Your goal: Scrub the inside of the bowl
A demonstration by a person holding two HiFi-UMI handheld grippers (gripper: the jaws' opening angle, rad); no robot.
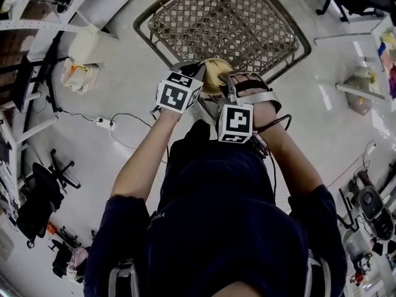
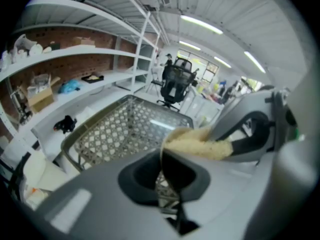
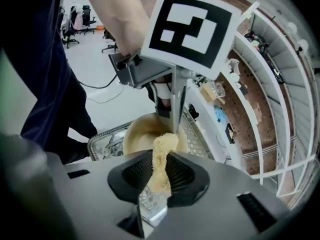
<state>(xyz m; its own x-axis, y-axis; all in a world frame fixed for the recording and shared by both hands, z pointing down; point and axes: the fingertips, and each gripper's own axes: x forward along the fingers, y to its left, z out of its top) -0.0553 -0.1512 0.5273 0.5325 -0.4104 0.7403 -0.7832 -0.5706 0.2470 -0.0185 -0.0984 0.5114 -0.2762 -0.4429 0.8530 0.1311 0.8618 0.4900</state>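
A tan bowl (image 1: 212, 74) is held up over a wire mesh basket (image 1: 229, 17). My left gripper (image 1: 197, 72) is shut on the bowl's thin rim (image 2: 181, 170), which runs edge-on between the jaws. My right gripper (image 1: 224, 84) is shut on a yellow fibrous scrubber (image 3: 162, 149). The scrubber's tip reaches into the bowl (image 3: 137, 134) and touches its inside. In the left gripper view the scrubber (image 2: 200, 145) lies at the bowl's rim, with the right gripper's fingers (image 2: 250, 134) behind it. The left gripper's marker cube (image 3: 189, 26) fills the top of the right gripper view.
The wire basket (image 2: 125, 129) stands on a white surface under the bowl. White shelves (image 2: 75, 51) with boxes run along a brick wall on one side. A power strip with its cable (image 1: 105, 124) and a black chair (image 1: 43, 197) are on the floor to my left.
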